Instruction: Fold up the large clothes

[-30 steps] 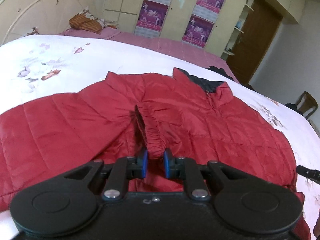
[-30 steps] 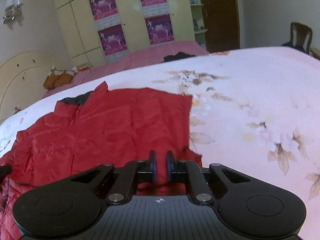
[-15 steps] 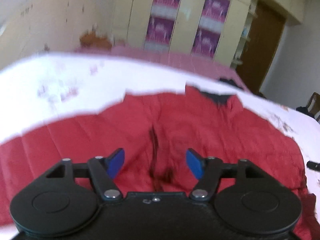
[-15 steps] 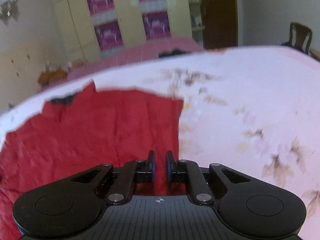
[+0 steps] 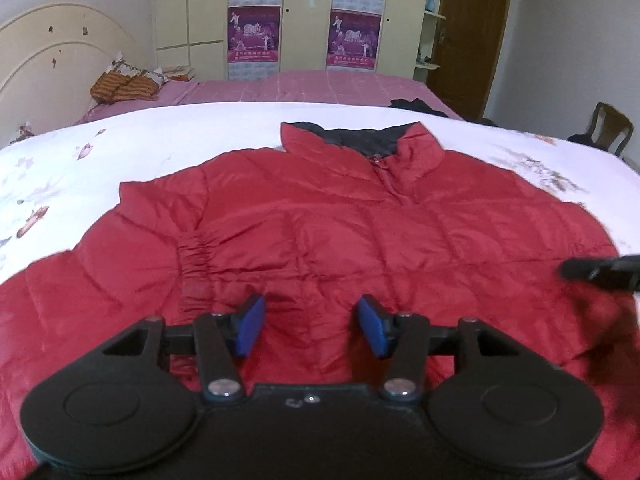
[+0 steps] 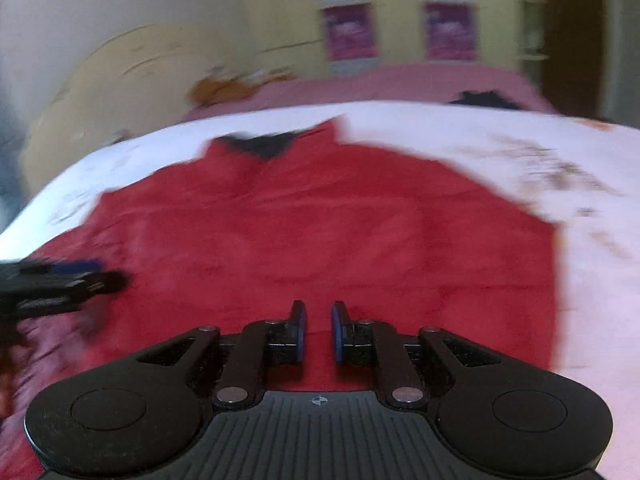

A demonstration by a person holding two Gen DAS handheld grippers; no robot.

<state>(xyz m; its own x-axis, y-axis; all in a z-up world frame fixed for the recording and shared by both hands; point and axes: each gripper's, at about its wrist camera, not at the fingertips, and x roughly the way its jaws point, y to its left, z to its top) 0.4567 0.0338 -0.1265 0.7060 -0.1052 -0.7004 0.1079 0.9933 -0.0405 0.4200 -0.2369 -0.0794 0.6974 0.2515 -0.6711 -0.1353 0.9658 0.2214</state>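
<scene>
A red quilted puffer jacket (image 5: 360, 232) with a dark collar lining lies front up on the white floral bedspread (image 5: 120, 140). Its left sleeve is folded in across the front, cuff (image 5: 192, 256) on the chest. My left gripper (image 5: 310, 326) is open and empty just above the jacket's lower part. My right gripper (image 6: 318, 330) hovers over the jacket (image 6: 320, 220) near its hem; its pads stand a small gap apart with nothing between them. Its tip shows at the right edge of the left wrist view (image 5: 600, 270). The right wrist view is blurred.
A second bed with a pink cover (image 5: 304, 86) lies behind, with a dark garment (image 5: 416, 105) on it. Cream wardrobes with posters (image 5: 352, 36), a brown door (image 5: 468, 36) and a wooden chair (image 5: 608, 128) stand beyond. A cream headboard (image 5: 48, 64) is at the left.
My left gripper let go of the sleeve cuff, opened wide and pulled back. My right gripper let go of the jacket edge and swung left over the jacket; its jaws parted slightly.
</scene>
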